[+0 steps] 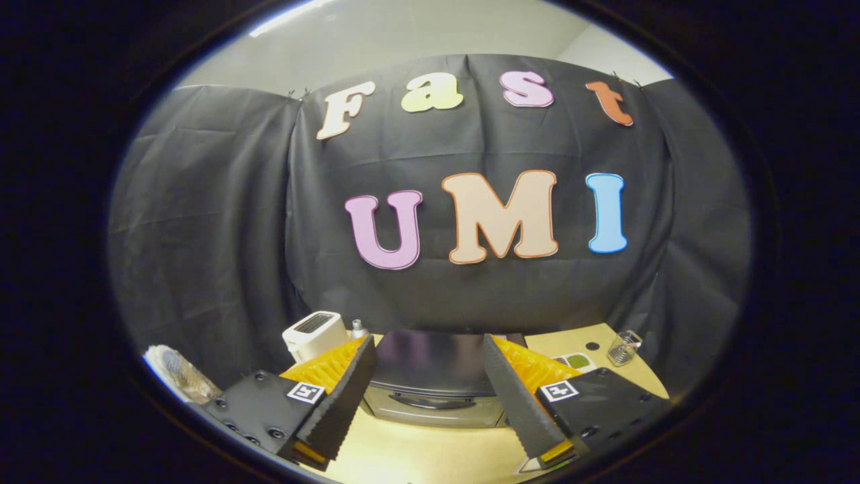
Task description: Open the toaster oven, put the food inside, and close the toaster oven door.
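Observation:
The toaster oven (pixel 433 376) stands on the wooden table just ahead of the fingers, seen from above. Its dark glossy top faces me and its silver front with a dark handle (pixel 430 402) looks closed. My gripper (pixel 428 349) hovers above it, open, with nothing between its fingers. The oven shows in the gap between the two fingers. No food is seen near the fingers.
A white slot toaster (pixel 313 333) and a small silver-topped bottle (pixel 358 329) stand behind the left finger. A clear glass (pixel 624 347) and a small card with green spots (pixel 576 361) lie on the table (pixel 430 450) beyond the right finger. A pale crumpled thing (pixel 178 373) lies far left.

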`<action>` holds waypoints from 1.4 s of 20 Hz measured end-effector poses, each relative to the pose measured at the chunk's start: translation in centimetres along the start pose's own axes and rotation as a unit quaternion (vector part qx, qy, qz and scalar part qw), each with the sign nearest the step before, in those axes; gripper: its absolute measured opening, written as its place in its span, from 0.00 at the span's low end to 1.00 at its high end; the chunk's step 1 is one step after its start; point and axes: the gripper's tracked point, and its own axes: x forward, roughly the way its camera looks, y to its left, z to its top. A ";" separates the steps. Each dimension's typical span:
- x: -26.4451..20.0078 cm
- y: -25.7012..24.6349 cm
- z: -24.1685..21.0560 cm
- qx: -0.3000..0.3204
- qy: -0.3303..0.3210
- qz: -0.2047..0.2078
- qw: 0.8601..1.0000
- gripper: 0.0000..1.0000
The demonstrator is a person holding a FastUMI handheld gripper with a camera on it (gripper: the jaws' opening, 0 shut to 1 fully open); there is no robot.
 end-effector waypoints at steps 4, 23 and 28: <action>2.1 0.5 -3.5 0.002 0.025 -0.009 1.000 1.00; 14.0 0.3 -16.1 -0.010 0.101 -0.049 0.994 1.00; 14.8 0.0 -17.2 0.000 0.097 -0.045 0.994 0.99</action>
